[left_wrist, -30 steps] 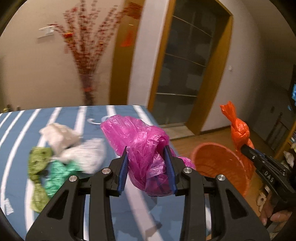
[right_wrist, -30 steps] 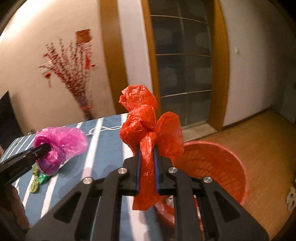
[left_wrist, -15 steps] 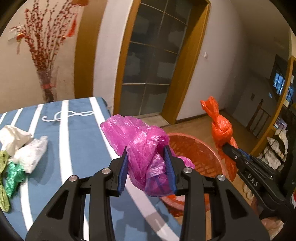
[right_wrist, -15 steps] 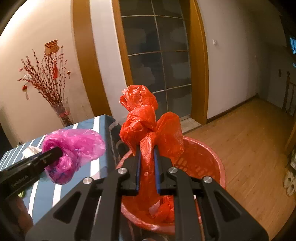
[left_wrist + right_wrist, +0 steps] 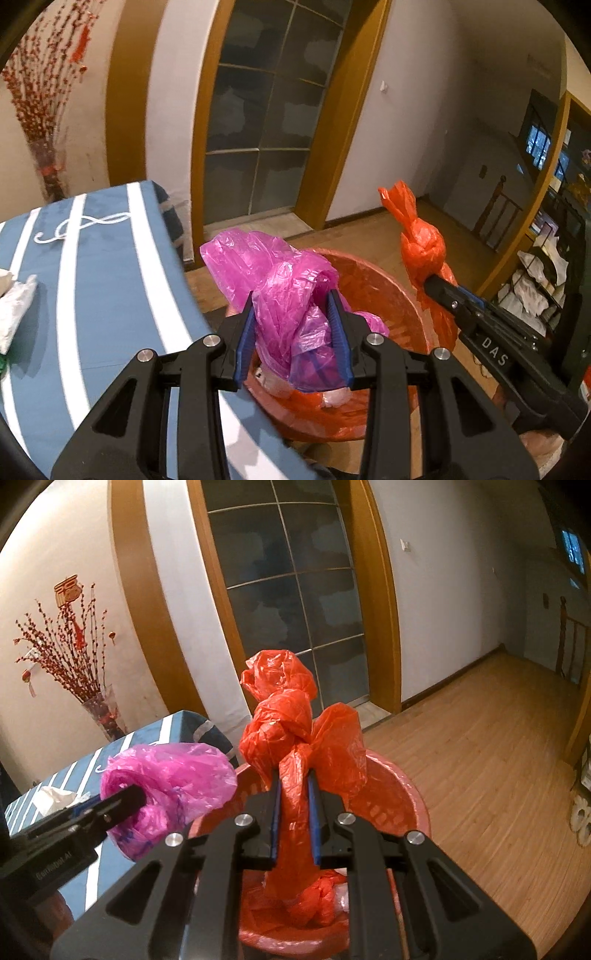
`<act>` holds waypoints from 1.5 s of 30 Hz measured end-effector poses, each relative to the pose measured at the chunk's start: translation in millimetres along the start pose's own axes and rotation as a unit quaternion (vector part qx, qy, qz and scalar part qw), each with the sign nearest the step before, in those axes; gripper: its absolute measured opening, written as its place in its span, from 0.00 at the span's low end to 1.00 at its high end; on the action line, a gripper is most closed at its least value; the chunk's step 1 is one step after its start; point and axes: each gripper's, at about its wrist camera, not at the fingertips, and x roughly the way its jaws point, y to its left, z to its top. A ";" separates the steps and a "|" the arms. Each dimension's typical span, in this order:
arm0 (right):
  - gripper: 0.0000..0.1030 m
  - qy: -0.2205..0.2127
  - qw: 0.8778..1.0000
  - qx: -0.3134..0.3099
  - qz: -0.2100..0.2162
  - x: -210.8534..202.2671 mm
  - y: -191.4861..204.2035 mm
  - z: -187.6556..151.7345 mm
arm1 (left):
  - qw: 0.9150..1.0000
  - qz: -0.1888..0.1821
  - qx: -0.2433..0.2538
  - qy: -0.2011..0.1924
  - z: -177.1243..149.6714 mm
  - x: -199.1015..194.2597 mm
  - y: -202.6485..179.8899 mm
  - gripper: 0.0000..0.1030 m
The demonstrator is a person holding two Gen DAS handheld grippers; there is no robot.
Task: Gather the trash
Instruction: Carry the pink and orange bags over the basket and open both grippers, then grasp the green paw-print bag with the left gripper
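Swung both grippers off blue striped table (image 5: 92, 280), now over red basket (image 5: 413, 805). Our left gripper (image 5: 295, 332) pinched pink bag (image 5: 280, 280), right gripper (image 5: 293, 812) squeezed knotted orange bag (image 5: 291, 731). Both bags hung above basket rim, so guess we just needed to let go. White scraps (image 5: 14, 314) left on table.
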 end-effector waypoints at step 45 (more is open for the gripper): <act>0.89 0.046 0.993 -0.101 0.025 5.9 103.1 -45.1 | 0.933 0.336 -0.126 -0.007 -68.8 -146.8 234.2 0.82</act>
